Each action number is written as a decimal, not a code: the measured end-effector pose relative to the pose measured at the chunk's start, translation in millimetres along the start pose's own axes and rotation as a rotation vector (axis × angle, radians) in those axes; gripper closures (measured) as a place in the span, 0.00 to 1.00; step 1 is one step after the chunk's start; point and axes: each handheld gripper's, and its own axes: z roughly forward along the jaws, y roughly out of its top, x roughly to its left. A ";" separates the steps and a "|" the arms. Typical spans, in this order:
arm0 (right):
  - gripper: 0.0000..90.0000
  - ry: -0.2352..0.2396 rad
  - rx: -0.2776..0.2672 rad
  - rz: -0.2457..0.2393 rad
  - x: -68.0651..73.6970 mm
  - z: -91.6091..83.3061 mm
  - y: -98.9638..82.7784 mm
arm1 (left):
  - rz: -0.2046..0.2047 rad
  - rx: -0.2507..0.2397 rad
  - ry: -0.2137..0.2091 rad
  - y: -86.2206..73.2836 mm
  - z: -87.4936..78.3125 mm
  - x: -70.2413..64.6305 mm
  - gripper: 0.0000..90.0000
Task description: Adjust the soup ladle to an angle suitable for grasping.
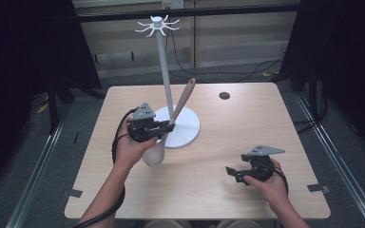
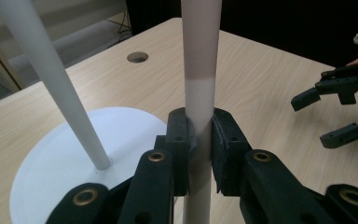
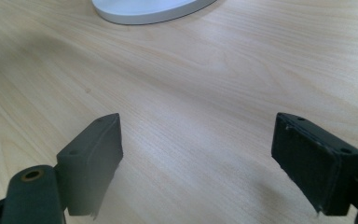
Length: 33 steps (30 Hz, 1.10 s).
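A white spoon with a brownish handle end [image 1: 183, 101] is lifted off the table, its bowl [image 1: 153, 155] hanging low and its handle slanting up to the right. My left gripper [image 1: 168, 127] is shut on the spoon's shaft [image 2: 199, 140], just in front of the white stand's round base [image 1: 187, 128]. The stand's thin pole [image 1: 164, 66] rises to a ring of hooks [image 1: 157, 24]. Near the table's front right, my right gripper [image 1: 234, 174] stands open, its jaws [image 3: 196, 158] wide apart above bare wood.
The light wooden table [image 1: 247, 123] has a round cable hole [image 1: 224, 95] at its back right. Dark curtains flank both sides, and cables lie on the floor behind the table.
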 end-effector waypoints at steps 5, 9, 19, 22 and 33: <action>0.17 -0.001 0.004 0.000 0.9 0.6 0.2 | -0.004 -0.019 0.014 2.4 -7.8 1.5 0.88; 0.16 0.003 0.004 -0.002 2.4 1.6 0.8 | -0.012 -0.031 0.023 3.1 -12.9 2.9 0.88; 0.16 0.007 0.004 -0.007 4.2 5.0 3.2 | -0.021 -0.078 0.039 6.7 -25.8 4.2 0.88; 0.15 0.009 0.009 -0.015 6.4 7.4 4.4 | -0.024 -0.079 0.053 9.5 -32.0 4.9 0.88; 0.15 0.010 0.008 -0.021 9.0 9.4 5.7 | -0.017 -0.119 0.081 16.4 -49.4 7.7 0.88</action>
